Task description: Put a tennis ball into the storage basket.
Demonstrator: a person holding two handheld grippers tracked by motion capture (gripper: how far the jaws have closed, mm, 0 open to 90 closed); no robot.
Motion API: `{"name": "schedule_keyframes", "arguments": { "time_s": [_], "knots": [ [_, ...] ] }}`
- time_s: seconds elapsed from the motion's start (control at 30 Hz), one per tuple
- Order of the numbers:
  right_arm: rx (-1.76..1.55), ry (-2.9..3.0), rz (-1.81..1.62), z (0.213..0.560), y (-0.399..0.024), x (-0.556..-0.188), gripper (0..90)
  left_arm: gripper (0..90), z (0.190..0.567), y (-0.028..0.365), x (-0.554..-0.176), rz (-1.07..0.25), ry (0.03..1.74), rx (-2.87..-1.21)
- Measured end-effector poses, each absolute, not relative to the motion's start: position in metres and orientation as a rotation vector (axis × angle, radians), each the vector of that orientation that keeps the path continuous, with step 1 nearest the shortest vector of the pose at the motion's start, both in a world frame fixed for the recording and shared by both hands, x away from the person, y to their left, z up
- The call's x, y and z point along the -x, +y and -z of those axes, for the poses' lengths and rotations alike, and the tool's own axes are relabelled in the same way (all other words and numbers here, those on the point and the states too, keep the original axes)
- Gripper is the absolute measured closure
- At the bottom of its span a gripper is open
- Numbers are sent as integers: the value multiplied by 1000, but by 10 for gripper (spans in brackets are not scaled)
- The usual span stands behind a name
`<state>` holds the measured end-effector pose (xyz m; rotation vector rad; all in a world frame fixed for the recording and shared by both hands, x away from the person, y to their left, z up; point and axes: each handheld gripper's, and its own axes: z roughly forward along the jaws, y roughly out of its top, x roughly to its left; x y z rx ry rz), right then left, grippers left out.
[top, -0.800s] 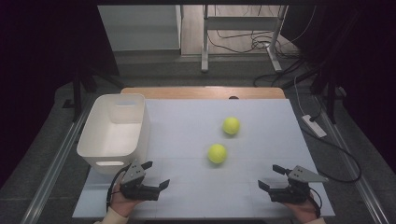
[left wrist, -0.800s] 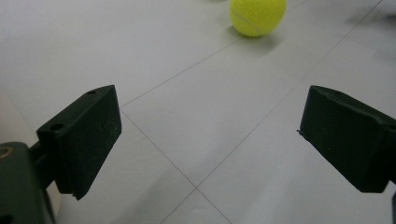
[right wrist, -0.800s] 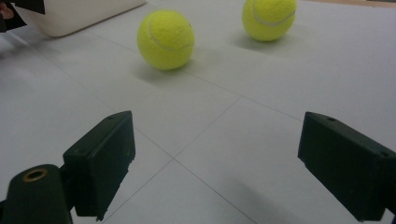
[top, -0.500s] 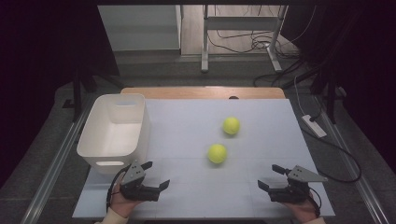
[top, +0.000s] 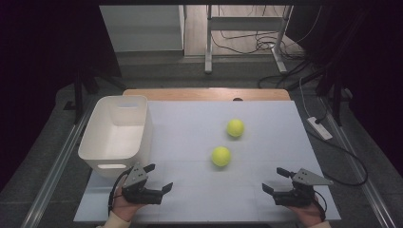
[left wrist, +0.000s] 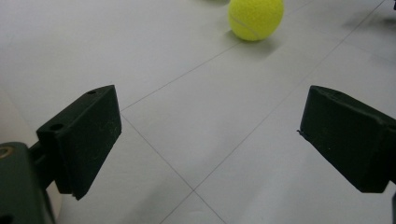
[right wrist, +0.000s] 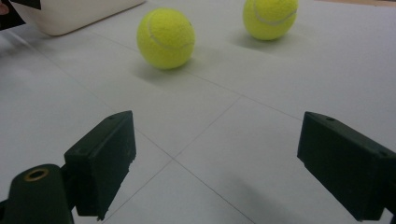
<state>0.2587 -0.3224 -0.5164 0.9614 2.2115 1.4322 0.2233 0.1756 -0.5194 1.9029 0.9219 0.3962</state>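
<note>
In the left gripper view, the ball [left wrist: 256, 18] ahead of the open claw is cut by the top edge, and the right-hand pad [left wrist: 348, 137] runs off the frame; in the right gripper view, the farther ball [right wrist: 270, 17] loses its top, the bin [right wrist: 74, 14] up-left of the claw shows just its base; the other gripper [right wrist: 11, 11] is a dark corner scrap.

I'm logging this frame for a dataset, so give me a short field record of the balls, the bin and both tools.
surface: white table top
near ball: yellow tennis ball, resting free mid-table
far ball: yellow tennis ball, just behind it, apart
bin: white bin, left side, nothing seen inside
left tool, open, holding nothing, beside the bin
right tool, open, holding nothing, near the front right edge
</note>
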Motion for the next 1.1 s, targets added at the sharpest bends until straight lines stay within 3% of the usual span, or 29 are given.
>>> {"name": "schedule_keyframes", "arguments": {
  "time_s": [1.1],
  "knots": [
    [-958, 2211, -1429, 516, -321, -261, 120, 64, 500, 150, -232, -382, 902, -1918]
  ]
}}
